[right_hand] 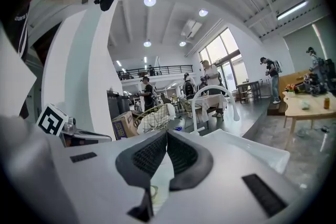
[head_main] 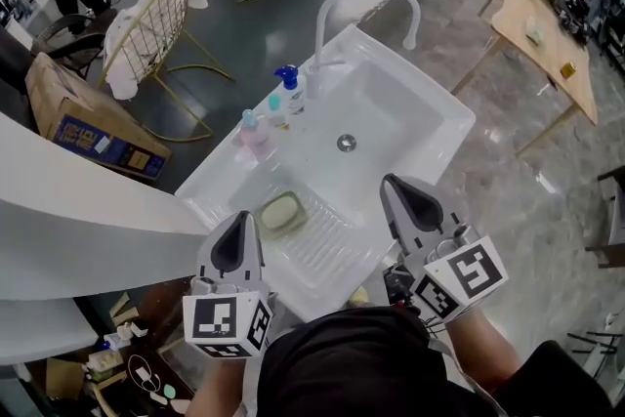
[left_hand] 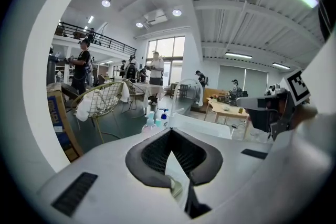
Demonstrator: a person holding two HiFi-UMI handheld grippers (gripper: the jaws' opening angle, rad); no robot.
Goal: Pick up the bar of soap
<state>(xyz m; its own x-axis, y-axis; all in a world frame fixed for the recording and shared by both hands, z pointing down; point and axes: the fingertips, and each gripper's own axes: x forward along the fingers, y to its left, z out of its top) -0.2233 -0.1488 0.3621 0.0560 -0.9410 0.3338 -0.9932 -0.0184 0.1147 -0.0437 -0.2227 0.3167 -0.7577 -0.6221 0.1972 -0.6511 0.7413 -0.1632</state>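
A pale green bar of soap (head_main: 281, 213) lies in a dish on the ribbed front-left ledge of the white sink (head_main: 430, 112). My left gripper (head_main: 240, 217) hovers just left of the soap and nearer to me, jaws shut and empty. My right gripper (head_main: 389, 179) hangs over the sink's front right part, right of the soap, jaws together with nothing between them. In the left gripper view the closed jaws (left_hand: 170, 131) point over the sink toward the bottles. The right gripper view shows its closed jaws (right_hand: 166, 131) aimed at the faucet (right_hand: 212, 97).
A curved white faucet (head_main: 366, 0) rises at the sink's far end. A blue pump bottle (head_main: 289, 91) and a pink bottle (head_main: 254, 127) stand on the left rim. A wire chair (head_main: 146, 29), a cardboard box (head_main: 83, 117) and a wooden table (head_main: 542, 34) stand around.
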